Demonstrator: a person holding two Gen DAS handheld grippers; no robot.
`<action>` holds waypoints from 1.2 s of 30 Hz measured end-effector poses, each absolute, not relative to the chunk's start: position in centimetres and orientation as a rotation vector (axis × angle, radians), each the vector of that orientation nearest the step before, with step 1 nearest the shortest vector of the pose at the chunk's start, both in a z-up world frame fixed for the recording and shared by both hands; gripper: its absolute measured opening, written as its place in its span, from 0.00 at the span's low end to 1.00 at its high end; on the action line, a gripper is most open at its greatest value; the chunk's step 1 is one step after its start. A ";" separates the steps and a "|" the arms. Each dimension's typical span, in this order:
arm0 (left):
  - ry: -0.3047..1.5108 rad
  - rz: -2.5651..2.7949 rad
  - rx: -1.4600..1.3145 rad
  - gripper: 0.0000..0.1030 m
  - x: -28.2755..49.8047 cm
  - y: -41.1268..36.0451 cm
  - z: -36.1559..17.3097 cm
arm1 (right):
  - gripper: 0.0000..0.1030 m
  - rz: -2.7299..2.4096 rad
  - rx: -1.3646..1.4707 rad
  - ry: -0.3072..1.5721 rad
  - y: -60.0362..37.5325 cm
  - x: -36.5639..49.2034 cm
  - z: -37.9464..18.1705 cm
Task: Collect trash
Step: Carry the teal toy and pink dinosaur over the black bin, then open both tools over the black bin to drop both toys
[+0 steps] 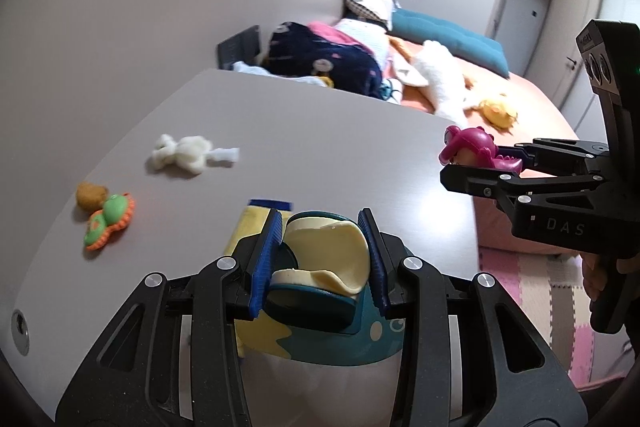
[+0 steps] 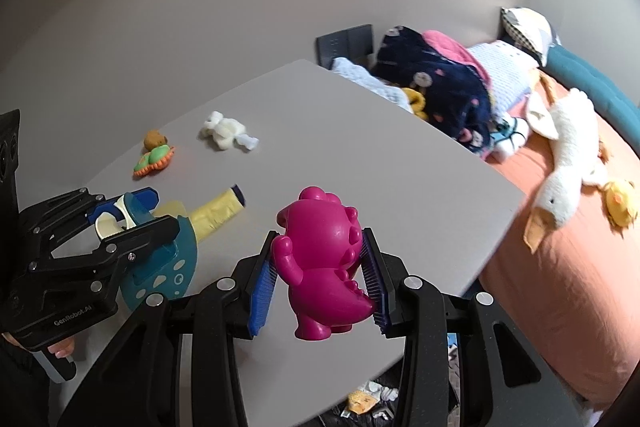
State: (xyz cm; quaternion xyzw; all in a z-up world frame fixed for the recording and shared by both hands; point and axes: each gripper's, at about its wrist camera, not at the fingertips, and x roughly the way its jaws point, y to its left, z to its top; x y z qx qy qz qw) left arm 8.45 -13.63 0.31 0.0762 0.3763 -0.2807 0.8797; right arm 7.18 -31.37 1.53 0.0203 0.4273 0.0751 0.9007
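A pink dinosaur toy (image 2: pixel 324 263) is clamped by the right gripper (image 2: pixel 320 283) and a teal child's shoe (image 1: pixel 320 291) by the left gripper (image 1: pixel 318 263), both lifted clear of the bench (image 1: pixel 280 147) for carrying.

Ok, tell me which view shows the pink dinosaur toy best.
The right wrist view: the pink dinosaur toy fills the centre, its back to the camera, clamped between the right hand-held gripper's blue pads. The left wrist view shows it small, at the right edge.

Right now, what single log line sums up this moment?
left tongs: shut on teal shoe | right tongs: shut on pink dinosaur | on table: white fluff, green toy
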 end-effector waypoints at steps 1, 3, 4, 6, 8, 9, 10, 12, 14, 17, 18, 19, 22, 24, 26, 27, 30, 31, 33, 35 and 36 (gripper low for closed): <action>0.783 -0.593 0.164 0.38 8.2 -14.0 0.4 | 0.41 0.149 0.045 0.884 -31.7 6.9 1.5; 0.783 -0.615 0.175 0.38 7.8 -14.9 0.5 | 0.41 0.133 0.056 0.881 -32.5 6.1 1.6; 0.783 -0.623 0.181 0.38 7.6 -15.3 0.6 | 0.41 0.126 0.061 0.880 -32.8 5.7 1.6; 0.782 -0.644 0.192 0.38 7.1 -16.2 0.7 | 0.41 0.113 0.070 0.879 -33.5 4.9 1.7; 0.780 -0.665 0.199 0.38 6.6 -17.0 0.9 | 0.41 0.095 0.079 0.876 -34.3 4.0 1.8; 0.779 -0.678 0.203 0.38 6.4 -17.4 1.0 | 0.41 0.087 0.085 0.874 -34.7 3.5 1.8; 0.780 -0.690 0.205 0.38 6.1 -17.9 1.0 | 0.41 0.081 0.089 0.873 -35.0 3.1 1.9; 0.778 -0.715 0.216 0.38 5.6 -18.8 1.1 | 0.41 0.062 0.099 0.870 -35.9 2.1 1.9; 0.778 -0.739 0.225 0.38 5.0 -19.8 1.2 | 0.41 0.047 0.105 0.870 -36.6 1.3 2.0; 0.780 -0.779 0.237 0.38 4.2 -21.1 1.1 | 0.41 0.015 0.119 0.868 -37.9 -0.1 2.0; 0.780 -0.790 0.241 0.38 4.0 -21.5 1.0 | 0.41 0.007 0.122 0.868 -38.2 -0.4 2.0; 0.780 -0.802 0.248 0.38 3.7 -22.0 0.9 | 0.41 -0.003 0.125 0.868 -38.6 -0.9 2.0; 0.782 -0.839 0.267 0.38 2.9 -23.3 0.8 | 0.41 -0.033 0.134 0.870 -39.7 -2.0 2.0; 0.783 -0.867 0.277 0.38 2.3 -24.1 0.7 | 0.41 -0.057 0.145 0.869 -40.6 -2.9 2.0; 0.783 -0.893 0.291 0.38 1.9 -24.9 0.5 | 0.41 -0.078 0.155 0.868 -41.4 -3.7 2.1; 0.784 -0.907 0.298 0.38 1.6 -25.3 0.5 | 0.41 -0.089 0.160 0.868 -41.8 -4.1 2.1; 0.792 -0.944 0.320 0.38 0.8 -26.5 0.2 | 0.41 -0.123 0.177 0.872 -43.1 -5.3 2.0; 0.796 -0.955 0.326 0.38 0.6 -26.9 0.1 | 0.41 -0.132 0.183 0.873 -43.5 -5.6 2.0; 0.812 -0.991 0.336 0.38 0.1 -27.6 -0.2 | 0.41 -0.148 0.197 0.878 -44.3 -6.4 1.9; 0.853 -1.052 0.360 0.50 -0.4 -28.4 -0.7 | 0.49 -0.151 0.233 0.893 -45.2 -7.3 1.6; 0.855 -1.056 0.381 0.84 -0.7 -28.7 -0.9 | 0.65 -0.169 0.242 0.885 -45.5 -7.8 1.5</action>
